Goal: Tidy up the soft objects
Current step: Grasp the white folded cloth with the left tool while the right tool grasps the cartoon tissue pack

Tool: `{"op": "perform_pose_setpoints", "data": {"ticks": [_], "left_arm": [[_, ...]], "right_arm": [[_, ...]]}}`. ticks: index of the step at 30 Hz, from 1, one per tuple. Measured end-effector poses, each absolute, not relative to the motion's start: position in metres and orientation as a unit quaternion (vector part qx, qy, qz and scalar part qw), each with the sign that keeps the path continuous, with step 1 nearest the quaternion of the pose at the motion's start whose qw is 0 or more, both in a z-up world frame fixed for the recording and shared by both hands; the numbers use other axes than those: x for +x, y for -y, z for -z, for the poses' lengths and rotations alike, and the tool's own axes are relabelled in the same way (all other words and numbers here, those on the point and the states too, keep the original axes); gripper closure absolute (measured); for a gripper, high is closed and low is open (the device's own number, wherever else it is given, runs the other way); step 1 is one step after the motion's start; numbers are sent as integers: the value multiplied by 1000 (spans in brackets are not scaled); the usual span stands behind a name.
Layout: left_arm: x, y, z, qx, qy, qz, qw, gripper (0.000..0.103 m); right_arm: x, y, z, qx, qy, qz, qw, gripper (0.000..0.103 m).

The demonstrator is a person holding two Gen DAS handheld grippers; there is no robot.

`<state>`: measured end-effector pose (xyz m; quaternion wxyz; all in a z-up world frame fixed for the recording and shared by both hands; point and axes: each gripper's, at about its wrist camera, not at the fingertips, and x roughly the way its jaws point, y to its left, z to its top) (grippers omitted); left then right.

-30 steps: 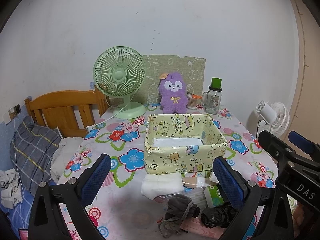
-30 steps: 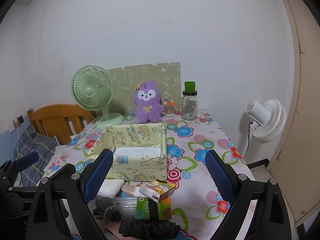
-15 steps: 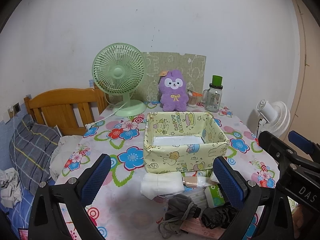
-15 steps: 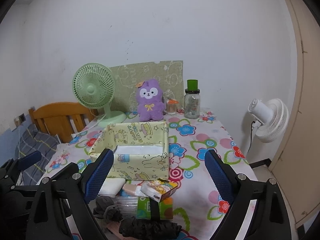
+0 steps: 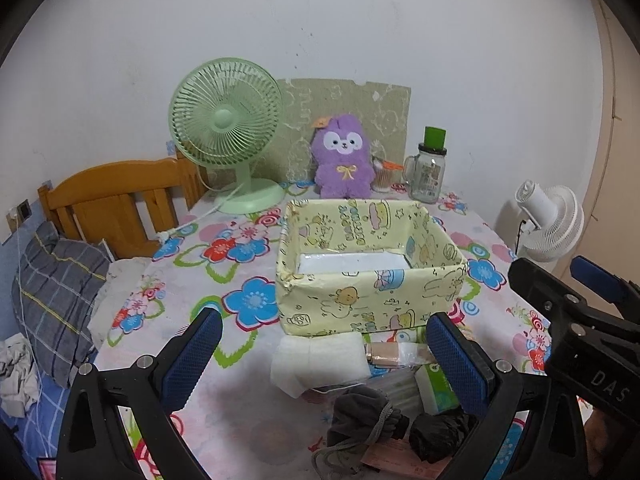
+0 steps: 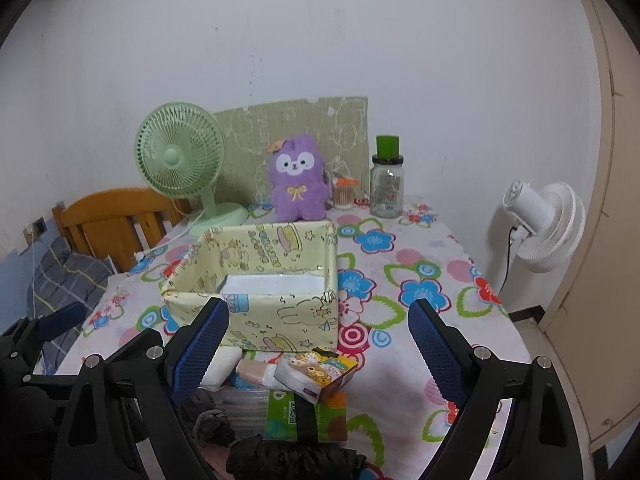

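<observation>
Left gripper [image 5: 323,354]: jaws spread wide, nothing between the blue pads; held above the near edge of the table, over the pile of soft things
Right gripper [image 6: 318,350]: jaws likewise wide apart and holding nothing; held just to the right of the left one, whose black frame shows at the left edge of the right wrist view
White folded cloth [image 5: 320,362]: lies on the table touching the front wall of the box; nearest thing to the left gripper's gap
Grey sock [image 5: 362,414]: bunched up near the table's front edge, in front of the white cloth; a black bundle [image 5: 440,436] lies just to its right
Tissue packs: a green pack [image 6: 304,414] lies flat in the pile; a cartoon-printed pack [image 6: 316,372] rests tilted on top of it
Yellow box [image 5: 370,264]: open-topped, cartoon-patterned, at the middle of the table; white floor visible inside, no soft item seen in it
Table [image 6: 420,276]: covered with a flowered cloth
Far edge: purple plush toy [image 5: 342,158] sits upright against a green board; green fan [image 5: 228,132] to its left; glass jar [image 5: 428,172] with green lid to its right
Beyond the table: white fan [image 6: 544,226] at right; wooden headboard [image 5: 116,196] at left
</observation>
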<state>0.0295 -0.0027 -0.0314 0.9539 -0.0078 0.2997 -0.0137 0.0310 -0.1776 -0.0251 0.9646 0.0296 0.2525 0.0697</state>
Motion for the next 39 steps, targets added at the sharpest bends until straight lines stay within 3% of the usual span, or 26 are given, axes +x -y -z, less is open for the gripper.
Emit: {"op": "perform_pose_setpoints", "data": {"ticks": [39], "left_arm": [[99, 2, 112, 0, -424, 16, 905, 1]], "right_arm": [[112, 154, 111, 16, -388, -80, 918, 11]]}}
